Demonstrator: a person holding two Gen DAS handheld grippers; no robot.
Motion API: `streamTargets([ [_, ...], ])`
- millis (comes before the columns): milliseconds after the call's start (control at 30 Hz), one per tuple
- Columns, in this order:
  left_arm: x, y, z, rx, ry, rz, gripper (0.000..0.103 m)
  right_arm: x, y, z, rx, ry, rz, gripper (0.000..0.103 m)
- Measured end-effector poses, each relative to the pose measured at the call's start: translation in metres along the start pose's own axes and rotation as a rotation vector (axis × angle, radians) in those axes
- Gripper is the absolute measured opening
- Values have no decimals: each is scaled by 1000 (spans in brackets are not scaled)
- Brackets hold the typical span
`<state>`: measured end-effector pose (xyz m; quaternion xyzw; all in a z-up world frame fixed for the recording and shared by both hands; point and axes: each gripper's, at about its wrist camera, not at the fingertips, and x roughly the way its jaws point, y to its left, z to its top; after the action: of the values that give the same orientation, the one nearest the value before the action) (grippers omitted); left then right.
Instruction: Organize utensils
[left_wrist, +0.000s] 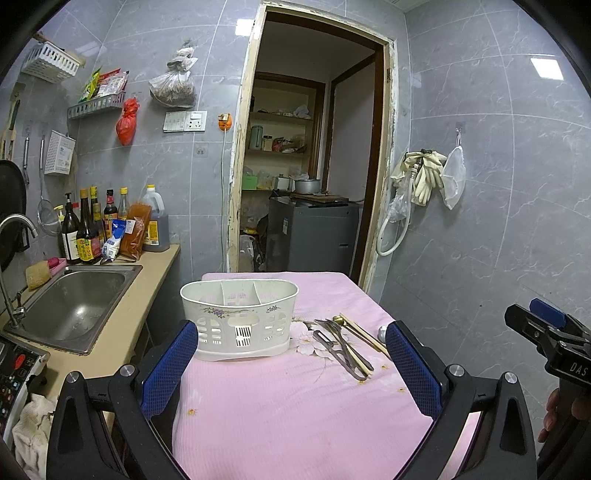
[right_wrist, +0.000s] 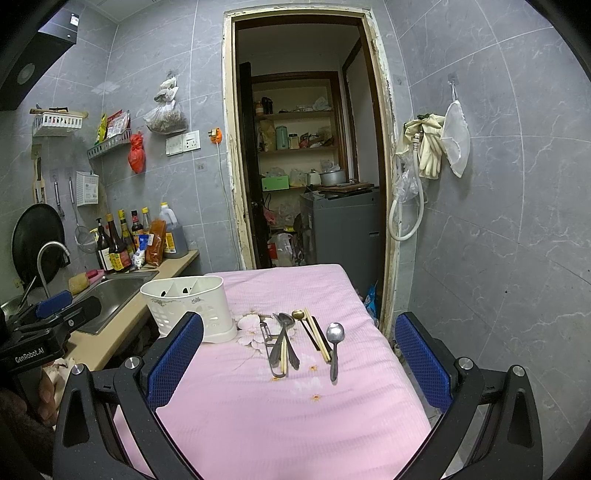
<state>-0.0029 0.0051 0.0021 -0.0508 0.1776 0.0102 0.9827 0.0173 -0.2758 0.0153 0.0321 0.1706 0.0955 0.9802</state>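
Caddy (right_wrist: 184, 299): white slotted plastic | steel spoon (right_wrist: 335, 349) | pink cloth (right_wrist: 288, 424)

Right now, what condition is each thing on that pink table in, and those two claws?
Utensil holder: upright, compartments look empty.
Silver spoon: lying flat, apart from the pile.
Chopsticks: flat on the cloth.
Peeler: flat, in the pile.
Left claw: open, holding nothing.
Right claw: open, holding nothing.

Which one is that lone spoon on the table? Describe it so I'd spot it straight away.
Start at the pink cloth covering the table, with the white utensil caddy at its far left. To the right of the caddy lies a cluster of utensils; the silver spoon lies right of them all, by itself. It has a round shiny bowl pointing away, unlike the smaller gold spoon beside the chopsticks.
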Motion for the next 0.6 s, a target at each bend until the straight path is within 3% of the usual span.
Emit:
streamTargets([
  [600,-3,2,0,-1,-4,-1,102,-2,1,0,-1,-2,-1,102],
])
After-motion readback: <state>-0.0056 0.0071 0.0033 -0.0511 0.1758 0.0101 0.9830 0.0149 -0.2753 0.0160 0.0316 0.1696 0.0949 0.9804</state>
